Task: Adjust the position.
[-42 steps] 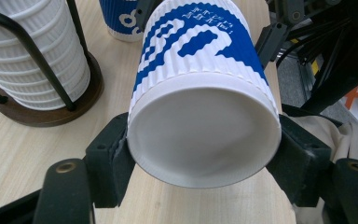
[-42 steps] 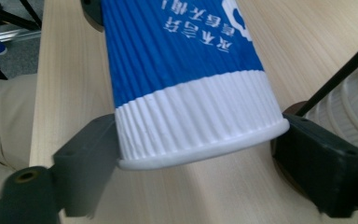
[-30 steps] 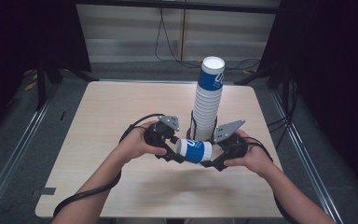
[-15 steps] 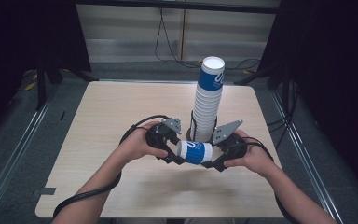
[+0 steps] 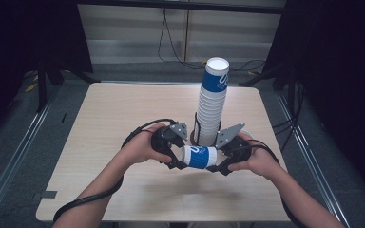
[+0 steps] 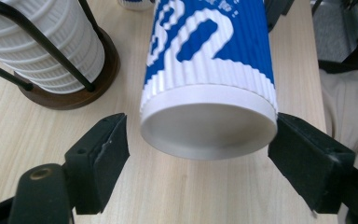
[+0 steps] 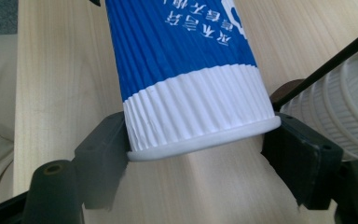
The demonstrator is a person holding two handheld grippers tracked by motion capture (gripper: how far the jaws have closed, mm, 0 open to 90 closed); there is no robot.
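High view: I hold a blue-and-white paper cup (image 5: 198, 156) on its side between my two claws, just in front of the cup stack (image 5: 210, 105) on the worktop (image 5: 109, 114).

My right claw (image 7: 200, 154) is clenched on the cup's rimmed mouth end, both jaws touching it. My left claw (image 6: 196, 154) brackets the base end, released: one jaw stands apart from the cup, the other just beside it.
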